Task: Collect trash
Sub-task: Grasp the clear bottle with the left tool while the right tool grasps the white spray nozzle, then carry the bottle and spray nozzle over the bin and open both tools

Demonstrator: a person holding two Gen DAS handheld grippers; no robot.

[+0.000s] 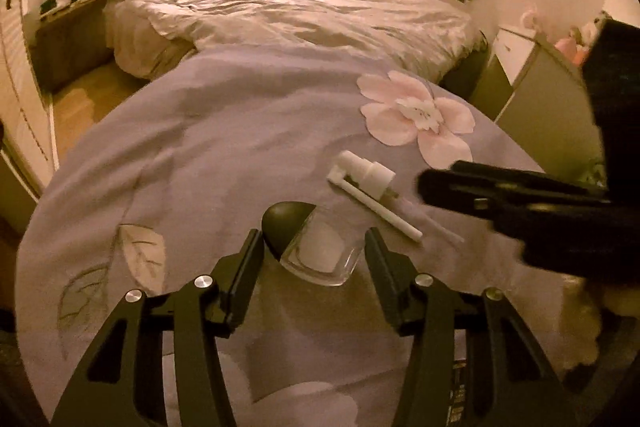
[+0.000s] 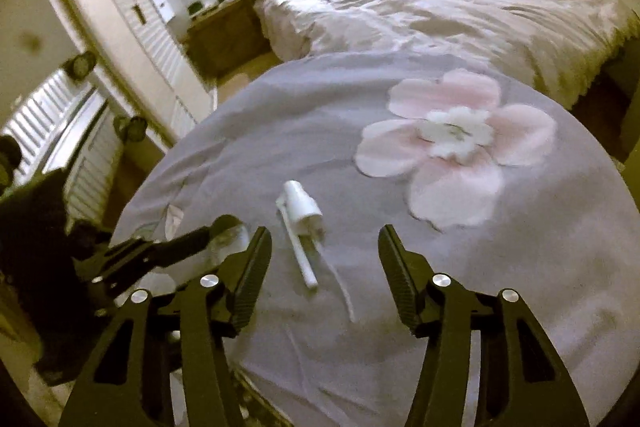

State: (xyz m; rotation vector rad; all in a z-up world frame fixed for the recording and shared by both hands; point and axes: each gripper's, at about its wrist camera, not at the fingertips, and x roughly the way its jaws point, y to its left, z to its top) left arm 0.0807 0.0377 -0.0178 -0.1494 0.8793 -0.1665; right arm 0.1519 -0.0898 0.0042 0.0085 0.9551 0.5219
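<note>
Clear glass, a small bottle (image 1: pixel 316 247) with a dark cap lay on the lilac bedcover (image 1: pixel 224 147) between the spread left gripper (image 1: pixel 314 249). The right gripper (image 2: pixel 325 251), also spread, hovered over the white spray nozzle (image 2: pixel 301 227). Closing on each seemed next.

clear glass bottle (image 1: pixel 320 254) with dark rounded cap, empty-looking, lying on its side on the lilac bedspread (image 1: pixel 224 155) | white spray pump head (image 1: pixel 366 175) with long nozzle and thin dip tube, lying flat just beside it
</note>
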